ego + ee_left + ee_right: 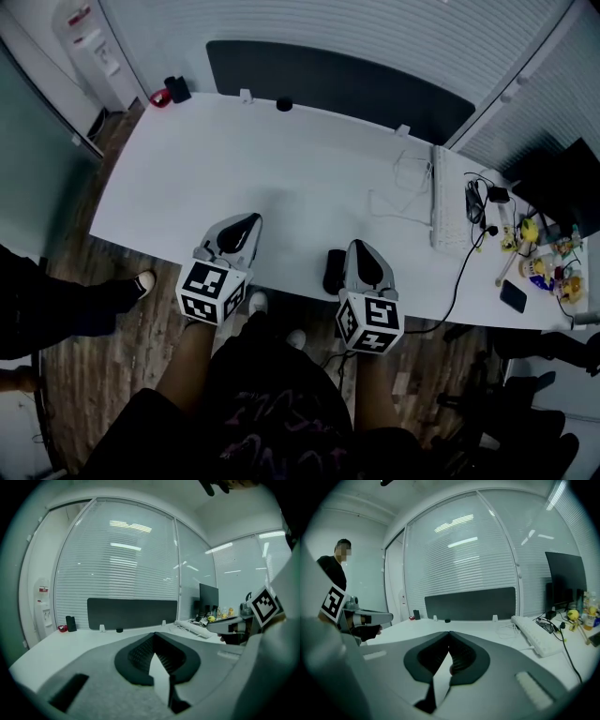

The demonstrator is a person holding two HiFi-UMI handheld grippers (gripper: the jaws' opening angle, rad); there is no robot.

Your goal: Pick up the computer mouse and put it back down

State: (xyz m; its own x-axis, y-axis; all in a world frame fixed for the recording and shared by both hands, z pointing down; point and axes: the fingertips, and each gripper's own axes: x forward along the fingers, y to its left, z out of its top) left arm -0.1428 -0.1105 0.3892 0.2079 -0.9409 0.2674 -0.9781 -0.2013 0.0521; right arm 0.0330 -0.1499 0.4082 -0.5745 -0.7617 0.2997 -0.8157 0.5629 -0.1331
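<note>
Head view alone shows the black oval computer mouse (334, 271) on the white counter (281, 178), just left of the right claw (360, 246); it and the left claw (251, 219) are pressed together, empty.

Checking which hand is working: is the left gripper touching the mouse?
Apart. The head view shows a stretch of white desk between the left gripper and the mouse, which lies further right.
</note>
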